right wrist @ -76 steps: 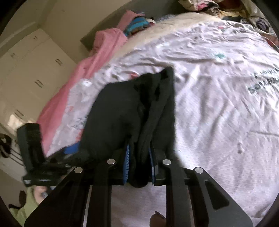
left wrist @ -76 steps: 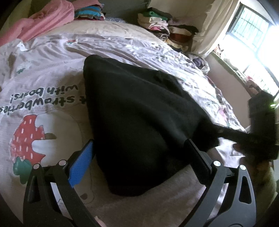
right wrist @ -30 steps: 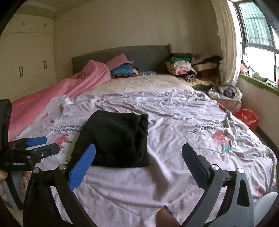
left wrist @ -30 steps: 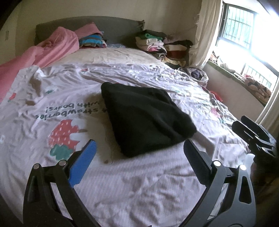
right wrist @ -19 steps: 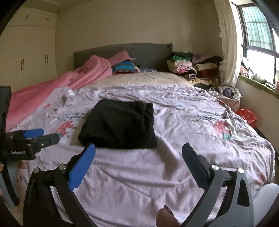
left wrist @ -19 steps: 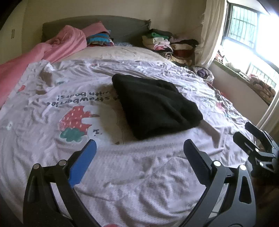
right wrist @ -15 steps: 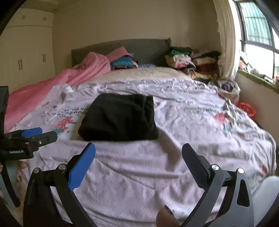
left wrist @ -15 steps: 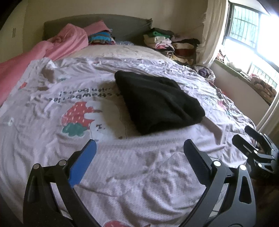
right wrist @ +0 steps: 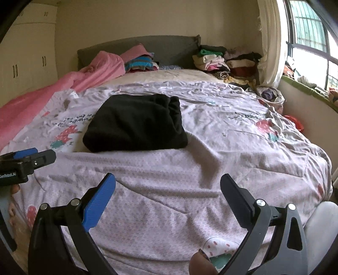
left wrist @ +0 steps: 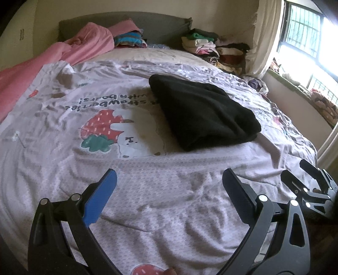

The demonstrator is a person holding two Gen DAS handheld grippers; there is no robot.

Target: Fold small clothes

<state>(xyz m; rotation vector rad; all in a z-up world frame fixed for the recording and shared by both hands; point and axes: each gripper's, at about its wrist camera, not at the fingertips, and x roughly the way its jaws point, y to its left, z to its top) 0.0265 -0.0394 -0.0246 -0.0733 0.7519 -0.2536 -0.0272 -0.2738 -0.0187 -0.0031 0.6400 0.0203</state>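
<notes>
folded black garment (left wrist: 202, 112): one
grippers: two, left gripper (left wrist: 169, 179) and right gripper (right wrist: 168, 184)
bed cover (right wrist: 211, 160): one
pink blanket (right wrist: 84, 78): one
piles of clothes at headboard: two visible, striped pile (right wrist: 139, 62) and mixed pile (right wrist: 224, 61)

- Black garment (left wrist: 202, 112) (right wrist: 137, 123): folded into a compact, thick, roughly rectangular bundle.
- Lies flat mid-bed on the printed lilac duvet cover (left wrist: 147, 201).
- Layered fold edges face right; garment type unclear, possibly fleece.

A bedroom with cream walls (right wrist: 126, 19). A grey upholstered headboard (right wrist: 169, 47) backs a wide bed (right wrist: 211, 148). White built-in wardrobes (right wrist: 29, 55) stand left. Daylight pours through a barred window (right wrist: 310, 36) on the right, beside a pale curtain (right wrist: 269, 42).
</notes>
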